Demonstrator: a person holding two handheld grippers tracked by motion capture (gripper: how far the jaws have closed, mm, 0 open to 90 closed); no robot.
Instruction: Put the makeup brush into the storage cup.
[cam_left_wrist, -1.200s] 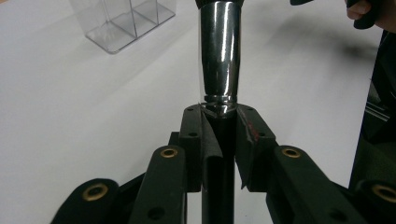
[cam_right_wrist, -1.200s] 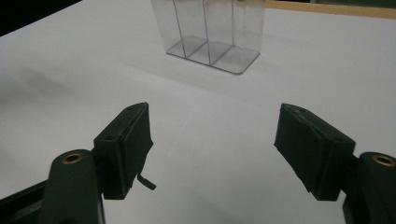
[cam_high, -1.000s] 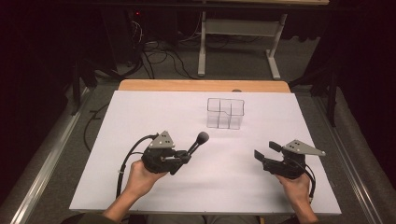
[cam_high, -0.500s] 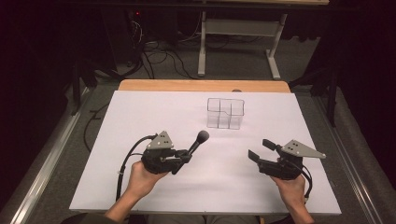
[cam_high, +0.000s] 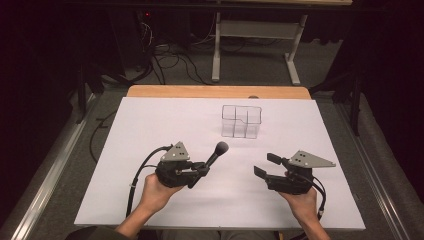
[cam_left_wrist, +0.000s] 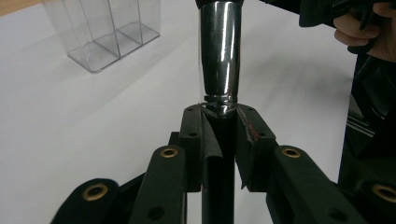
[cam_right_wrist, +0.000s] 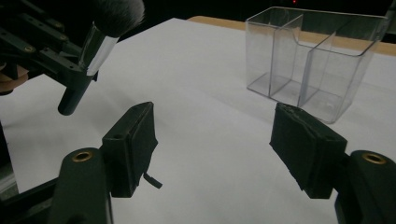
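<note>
My left gripper (cam_high: 202, 169) is shut on the dark handle of a makeup brush (cam_high: 214, 157), low on the white table left of centre. The brush slants up and to the right, with its dark bristle head (cam_high: 221, 147) in the air. In the left gripper view the pads clamp the handle just below the chrome ferrule (cam_left_wrist: 220, 56). My right gripper (cam_high: 266, 165) is at the lower right, open and empty; its jaws have just been closing a little, with nothing between them. A clear compartmented organizer (cam_high: 241, 121) stands beyond both grippers. The right gripper view has the brush (cam_right_wrist: 100, 44) at upper left and the organizer (cam_right_wrist: 308, 60) at upper right.
White sheet (cam_high: 150, 130) covers the table, with a wooden strip (cam_high: 215, 91) along its far edge. Cables (cam_high: 165, 55) and a metal frame (cam_high: 255, 30) lie on the dark floor behind. The other hand (cam_left_wrist: 369, 32) appears at the top right of the left gripper view.
My right gripper has shifted left, toward the middle of the table. The left gripper and the brush have stayed in place.
</note>
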